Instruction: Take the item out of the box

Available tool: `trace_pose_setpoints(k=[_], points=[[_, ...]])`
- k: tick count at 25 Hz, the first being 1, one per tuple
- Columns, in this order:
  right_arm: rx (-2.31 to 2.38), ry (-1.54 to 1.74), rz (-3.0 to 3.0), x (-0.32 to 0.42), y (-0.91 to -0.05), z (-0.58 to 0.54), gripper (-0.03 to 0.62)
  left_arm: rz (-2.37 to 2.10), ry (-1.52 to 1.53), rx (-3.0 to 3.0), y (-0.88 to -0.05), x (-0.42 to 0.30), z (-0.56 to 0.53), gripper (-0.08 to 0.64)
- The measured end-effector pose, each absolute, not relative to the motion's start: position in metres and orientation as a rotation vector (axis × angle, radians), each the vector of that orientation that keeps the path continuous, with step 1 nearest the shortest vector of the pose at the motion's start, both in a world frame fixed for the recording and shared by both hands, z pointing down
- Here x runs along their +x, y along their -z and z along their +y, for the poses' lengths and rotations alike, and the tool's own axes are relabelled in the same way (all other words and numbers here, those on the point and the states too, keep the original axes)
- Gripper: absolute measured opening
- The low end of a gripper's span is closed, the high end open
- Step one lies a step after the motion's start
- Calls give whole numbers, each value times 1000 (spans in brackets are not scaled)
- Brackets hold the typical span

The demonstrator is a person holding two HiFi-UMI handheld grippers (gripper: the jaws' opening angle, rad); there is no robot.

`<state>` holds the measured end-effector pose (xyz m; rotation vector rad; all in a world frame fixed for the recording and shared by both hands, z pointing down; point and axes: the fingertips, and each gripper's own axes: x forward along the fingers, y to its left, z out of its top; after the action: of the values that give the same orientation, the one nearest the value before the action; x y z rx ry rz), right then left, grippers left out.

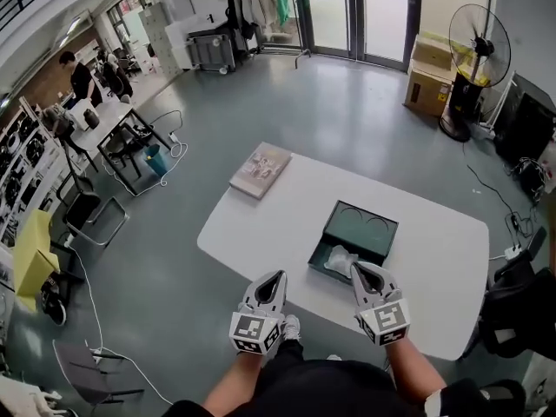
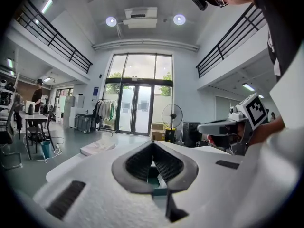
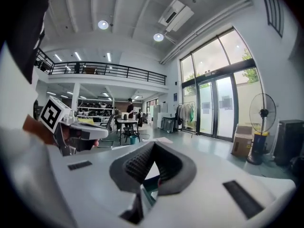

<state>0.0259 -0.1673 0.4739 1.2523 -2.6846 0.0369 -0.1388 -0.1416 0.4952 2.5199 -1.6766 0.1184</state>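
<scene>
A dark green open box point(image 1: 382, 226) lies flat on the white table point(image 1: 261, 233), right of its middle. A pale crumpled item point(image 1: 337, 258) rests in the box's near left corner. My right gripper point(image 1: 356, 268) is shut, its tip at the item's right side over the box's near rim; I cannot tell whether it pinches the item. My left gripper point(image 1: 278, 275) is shut and empty above the table's near edge, left of the box. In the left gripper view a teal strip of the box point(image 2: 153, 175) shows below the closed left gripper point(image 2: 153, 144). The right gripper view shows the closed right gripper point(image 3: 154, 144).
A flat printed board or lid point(image 1: 260, 170) lies on the table's far left corner. A standing fan point(image 1: 478, 59) and cardboard boxes point(image 1: 430, 76) stand at the far right. A dark chair point(image 1: 514, 307) is beside the table's right end. A person point(image 1: 80, 75) stands far left.
</scene>
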Motion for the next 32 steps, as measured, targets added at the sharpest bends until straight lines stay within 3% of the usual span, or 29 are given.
trace_pose_setpoints(k=[17,32], points=[[1516,-92,-2471,-29,-478,-231,6,-1292,-164,2723,-498,-184,-242,9],[1277,-223,-2356,-3,-544,-238,8,-1209,-221,2715,-526,-145,-270,9]])
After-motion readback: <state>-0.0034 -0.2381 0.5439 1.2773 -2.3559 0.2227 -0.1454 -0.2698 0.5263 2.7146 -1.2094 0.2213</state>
